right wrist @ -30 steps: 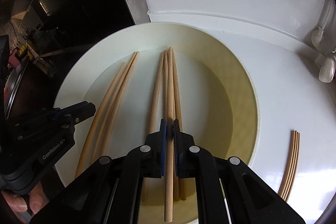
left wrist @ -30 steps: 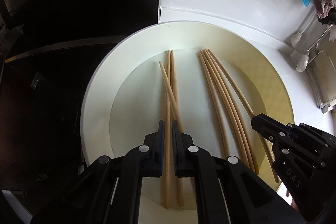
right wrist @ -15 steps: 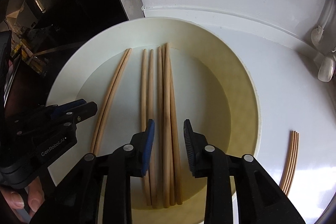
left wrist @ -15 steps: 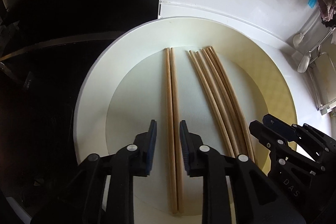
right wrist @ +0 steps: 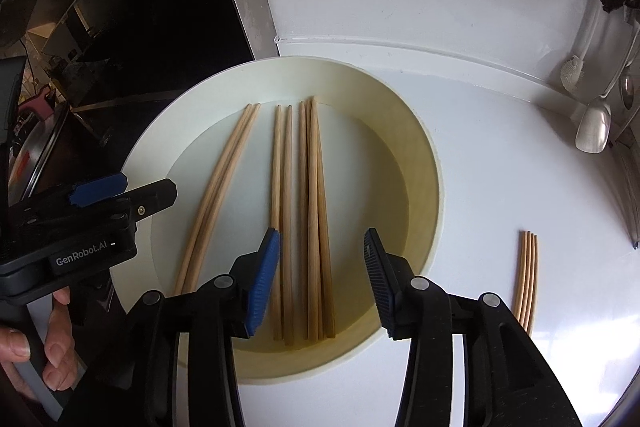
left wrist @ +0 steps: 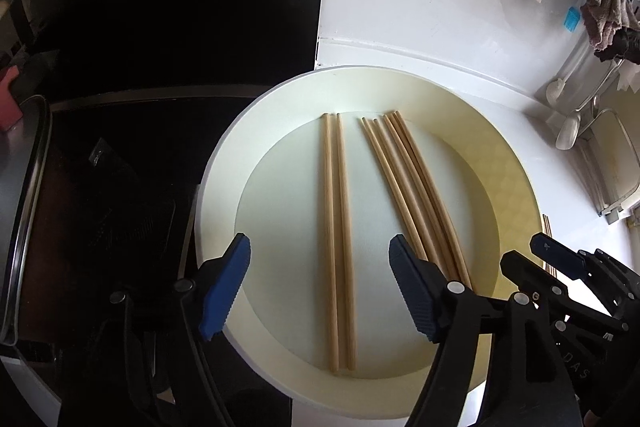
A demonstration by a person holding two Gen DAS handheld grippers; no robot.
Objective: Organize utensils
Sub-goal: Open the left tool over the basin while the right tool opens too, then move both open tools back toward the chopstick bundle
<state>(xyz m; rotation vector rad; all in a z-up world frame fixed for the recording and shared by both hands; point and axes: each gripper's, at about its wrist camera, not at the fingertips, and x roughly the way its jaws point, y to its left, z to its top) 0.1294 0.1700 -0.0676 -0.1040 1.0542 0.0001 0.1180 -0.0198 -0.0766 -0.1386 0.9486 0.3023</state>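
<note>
- We hold our left gripper [left wrist: 320, 287] low over the near side of the cream plate [left wrist: 224, 163], its jaws spread wide and gripping nothing
- Between its blue pads [left wrist: 224, 287] lies a pair of wooden chopsticks [left wrist: 338, 239], side by side on the flat of the plate, touching neither finger
- To the right of that pair, a bunch of chopsticks [left wrist: 408, 183] fans slightly toward the plate's far rim; its near ends pass behind our left gripper's right finger
- Our right gripper [right wrist: 320, 283] hangs over the same plate, jaws wide and empty
- In the right wrist view the bunch splits into two chopsticks [right wrist: 282, 195] lying parallel, just beside a tight cluster [right wrist: 314, 195] whose far tips converge; the cluster runs between our right fingers, and the left pad [right wrist: 264, 283] sits over the two
- We cannot tell how many sticks make up the cluster
- A separate bundle of thin chopsticks [right wrist: 528, 279] lies on the white counter [right wrist: 500, 155], well apart from the plate on its right
- A white spoon [right wrist: 594, 129] hangs by the wall at the far right
- A dark cooktop [left wrist: 120, 163] borders the plate on the left
</note>
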